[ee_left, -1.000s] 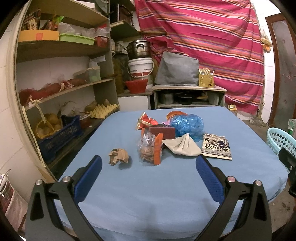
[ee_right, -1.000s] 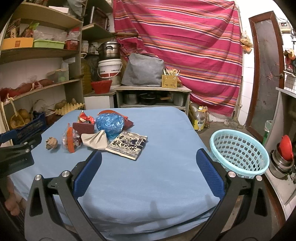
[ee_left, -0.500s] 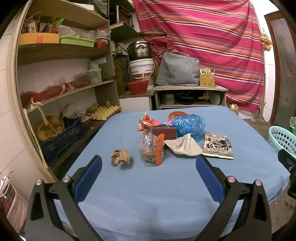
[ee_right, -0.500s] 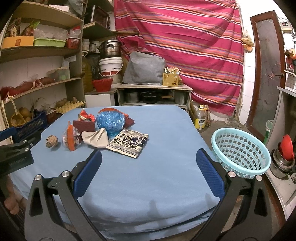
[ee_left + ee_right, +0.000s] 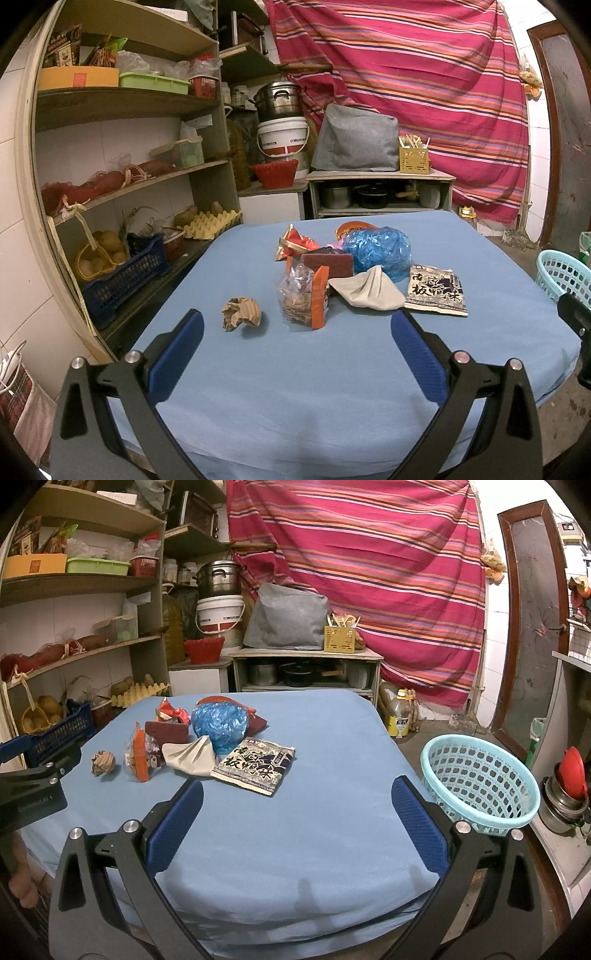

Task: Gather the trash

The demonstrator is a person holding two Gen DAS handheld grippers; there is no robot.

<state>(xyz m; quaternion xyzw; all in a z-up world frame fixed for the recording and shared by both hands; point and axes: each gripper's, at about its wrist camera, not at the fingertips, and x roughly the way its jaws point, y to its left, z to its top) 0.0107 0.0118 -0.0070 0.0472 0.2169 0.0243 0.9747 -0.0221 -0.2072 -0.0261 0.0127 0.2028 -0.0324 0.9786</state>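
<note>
Trash lies on a blue-covered table (image 5: 295, 387): a crumpled brown paper ball (image 5: 241, 313) (image 5: 103, 763), a clear snack bag with an orange strip (image 5: 303, 295) (image 5: 139, 757), a beige wrapper (image 5: 366, 291) (image 5: 190, 756), a dark printed packet (image 5: 435, 291) (image 5: 255, 767), a blue plastic bag (image 5: 376, 248) (image 5: 219, 720), a maroon pad (image 5: 327, 263) and a red wrapper (image 5: 295, 243). My left gripper (image 5: 295, 336) is open and empty, short of the paper ball. My right gripper (image 5: 295, 808) is open and empty, near the packet. A light blue basket (image 5: 480, 779) (image 5: 561, 271) stands right of the table.
Wooden shelves (image 5: 122, 99) with boxes, potatoes and a blue crate (image 5: 122, 273) line the left wall. A low cabinet (image 5: 380, 192) with pots and a striped red curtain (image 5: 406, 74) stand behind. An oil bottle (image 5: 400, 718) stands on the floor. Metal bowls (image 5: 565, 794) sit at the far right.
Both grippers have shifted slightly; the table and trash sit a little lower and further in both views. Nothing was taken hold of or moved.
</note>
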